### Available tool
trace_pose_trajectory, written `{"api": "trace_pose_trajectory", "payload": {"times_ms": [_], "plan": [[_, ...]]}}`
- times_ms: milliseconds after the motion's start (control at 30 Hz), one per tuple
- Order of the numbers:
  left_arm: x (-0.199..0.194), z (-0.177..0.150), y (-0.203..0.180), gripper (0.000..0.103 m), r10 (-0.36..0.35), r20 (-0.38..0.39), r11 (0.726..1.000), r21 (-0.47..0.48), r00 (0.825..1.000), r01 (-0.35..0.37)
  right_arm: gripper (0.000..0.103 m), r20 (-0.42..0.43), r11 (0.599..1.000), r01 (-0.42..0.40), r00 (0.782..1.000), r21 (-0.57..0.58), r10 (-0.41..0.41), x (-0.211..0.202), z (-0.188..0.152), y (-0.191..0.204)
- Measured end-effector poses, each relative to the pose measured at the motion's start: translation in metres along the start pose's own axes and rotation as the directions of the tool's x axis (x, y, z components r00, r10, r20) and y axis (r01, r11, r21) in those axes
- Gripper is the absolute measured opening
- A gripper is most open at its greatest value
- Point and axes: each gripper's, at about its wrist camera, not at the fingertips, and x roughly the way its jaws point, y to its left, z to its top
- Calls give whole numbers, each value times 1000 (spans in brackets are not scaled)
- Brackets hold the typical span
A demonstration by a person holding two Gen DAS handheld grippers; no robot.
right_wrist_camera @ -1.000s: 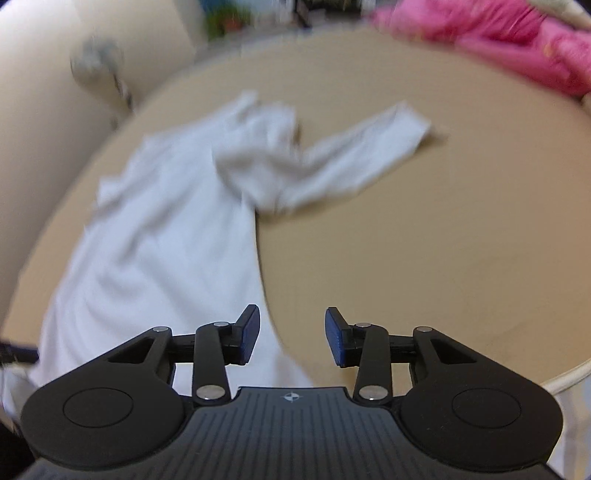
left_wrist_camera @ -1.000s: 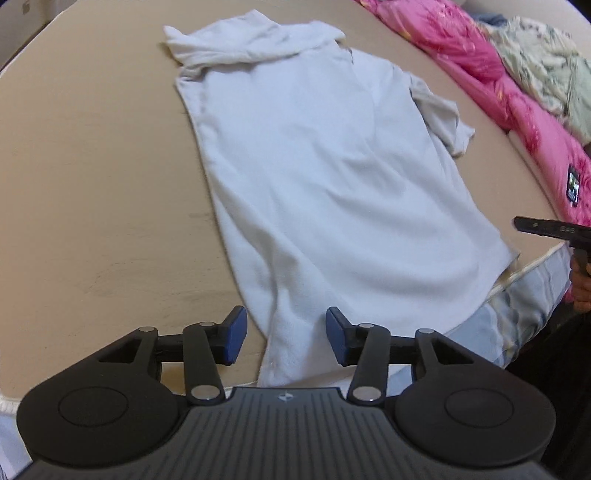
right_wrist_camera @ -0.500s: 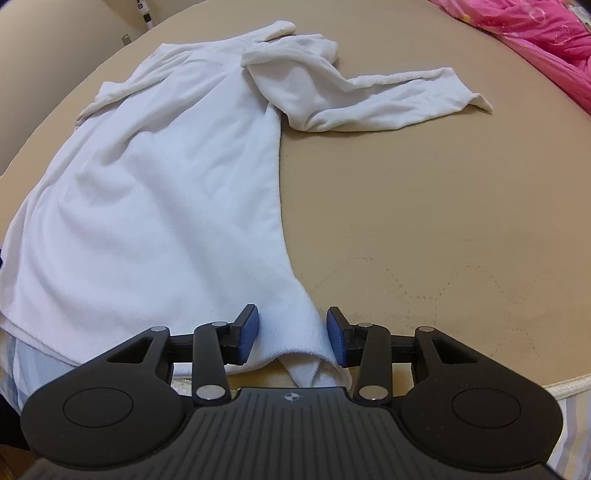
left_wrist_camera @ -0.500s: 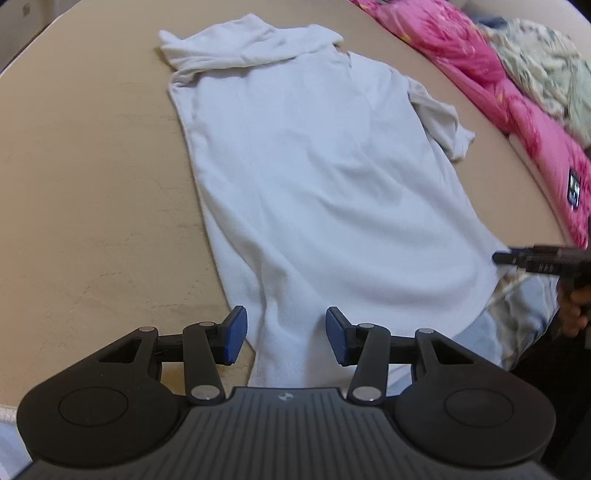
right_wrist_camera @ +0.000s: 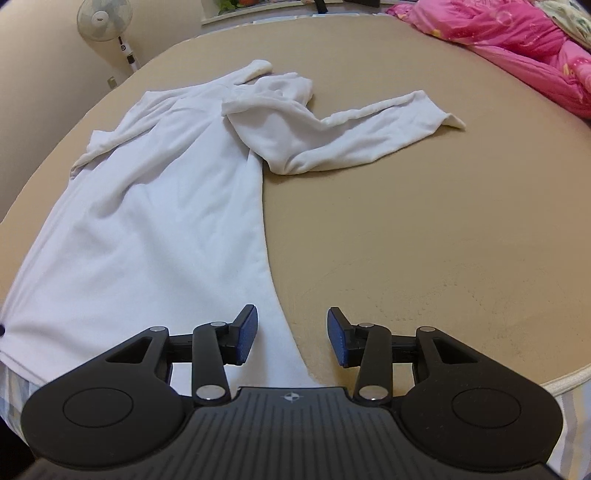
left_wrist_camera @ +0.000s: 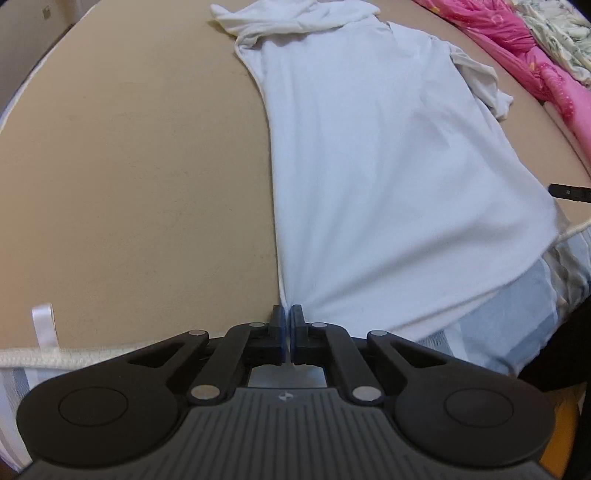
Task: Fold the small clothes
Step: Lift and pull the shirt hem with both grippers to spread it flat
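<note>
We are holding the right gripper (right_wrist_camera: 291,338) with its jaws standing apart over the near hem corner of the white shirt (right_wrist_camera: 147,236), which is lying spread on the tan mattress (right_wrist_camera: 424,221). One long sleeve (right_wrist_camera: 369,129) is stretching rightward toward the pink blanket (right_wrist_camera: 517,40). A fan (right_wrist_camera: 104,18) is standing far left.

- A home bedroom: a wide tan mattress (right_wrist_camera: 424,229) with piped edging
- Rumpled pink quilt (right_wrist_camera: 509,40) and floral bedding (left_wrist_camera: 554,37) alongside
- White pedestal fan (right_wrist_camera: 105,18) against the wall
</note>
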Motion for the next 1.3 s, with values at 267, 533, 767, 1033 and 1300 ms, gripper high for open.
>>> {"api": "trace_pose_trajectory", "payload": {"times_ms": [267, 533, 767, 1033, 1300], "plan": [[-15, 8, 2, 44, -78, 81, 995, -59, 994, 83, 46, -71, 998, 47, 996, -38, -50, 18, -3, 6], [2, 12, -17, 34, -8, 20, 1000, -4, 1000, 8, 46, -21, 993, 50, 999, 105, -48, 3, -3, -19], [6, 3, -30, 13, 30, 21, 995, 92, 999, -32, 47, -81, 999, 47, 996, -22, -48, 21, -13, 2], [6, 3, -34, 4, 28, 35, 993, 116, 999, -31, 2, -51, 994, 15, 998, -105, -20, 18, -14, 19], [-48, -13, -24, 1, -94, 182, 994, 81, 979, 80, 1, 188, 999, -28, 982, 16, 25, -64, -9, -19]]}}
